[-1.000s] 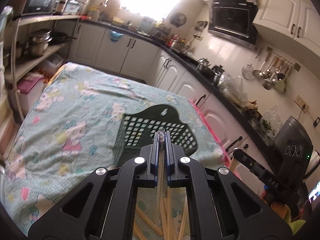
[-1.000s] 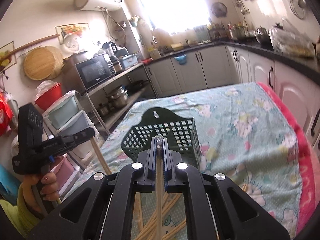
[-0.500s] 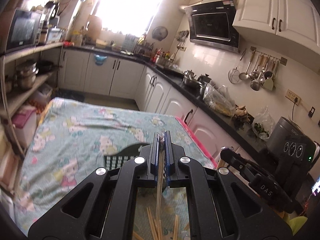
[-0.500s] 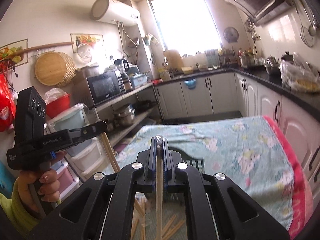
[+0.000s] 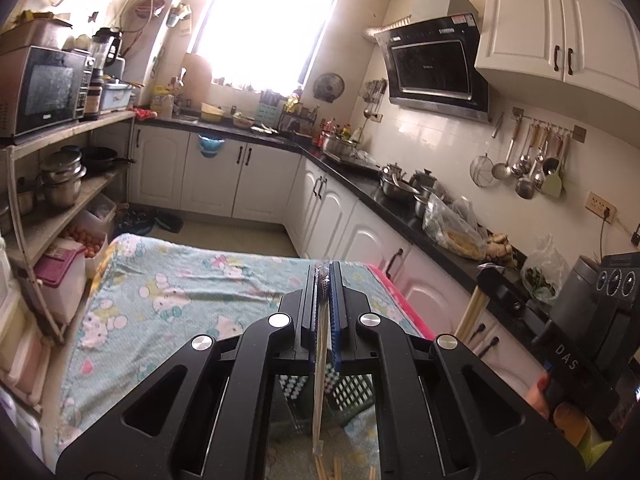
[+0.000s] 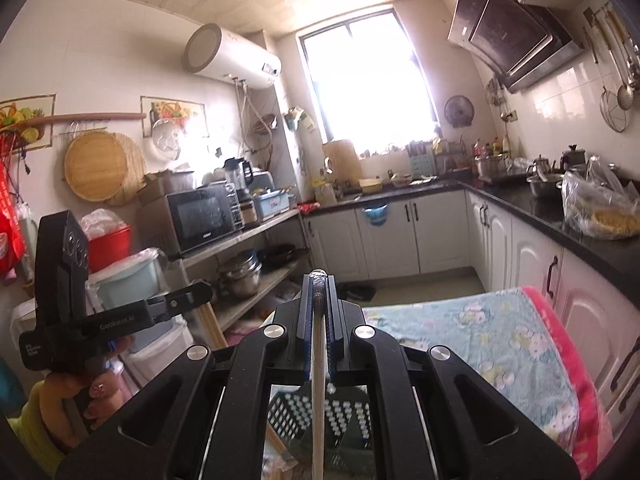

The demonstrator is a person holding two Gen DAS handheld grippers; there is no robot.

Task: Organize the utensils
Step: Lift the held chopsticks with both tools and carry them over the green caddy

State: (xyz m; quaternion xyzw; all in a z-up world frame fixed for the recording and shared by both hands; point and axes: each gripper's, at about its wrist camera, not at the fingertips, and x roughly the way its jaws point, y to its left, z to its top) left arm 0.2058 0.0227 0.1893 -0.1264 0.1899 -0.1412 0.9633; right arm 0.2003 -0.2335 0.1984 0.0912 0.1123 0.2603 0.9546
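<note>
We note matt black plastic grippers (image 5: 323, 280) with shiny metal screws. Pale wooden chopstick (image 5: 319, 392); soft printed cloth (image 5: 168, 280); dark plastic lattice basket (image 6: 348, 416).

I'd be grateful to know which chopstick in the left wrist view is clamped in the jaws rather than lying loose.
The upright chopstick running between the shut jaws of the left gripper; the other chopsticks lie loose below.

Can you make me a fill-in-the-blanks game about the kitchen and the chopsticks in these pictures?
1. The left gripper is shut on a single ____.
2. Under the right gripper sits a dark green ____ full of holes.
3. The table wears a cloth printed with cartoon ____.
4. The ladles hang on the ____.

Missing words: chopstick; basket; cats; wall.
</note>
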